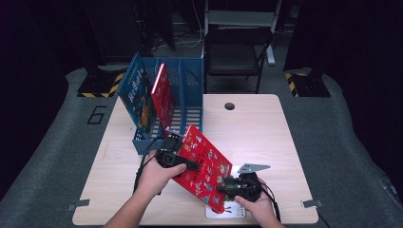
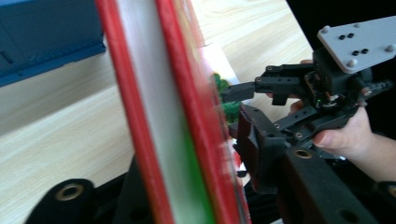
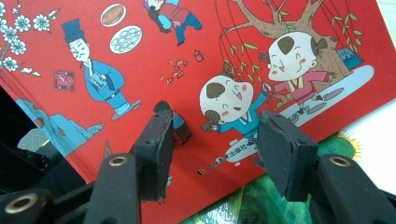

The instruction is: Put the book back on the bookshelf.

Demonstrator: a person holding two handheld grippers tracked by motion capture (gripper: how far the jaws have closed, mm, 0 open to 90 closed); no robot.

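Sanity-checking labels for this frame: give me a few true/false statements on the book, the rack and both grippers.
1. The left gripper is shut on the red picture book. True; its jaws straddle the book's edge in the left gripper view.
2. The right gripper clamps the book. False; its jaws stand apart in front of the cover.
3. The blue file rack holds no books. False; two stand in it.
4. The red book lies flat on the table. False; it is tilted up.
5. Another book lies under the red one. True.
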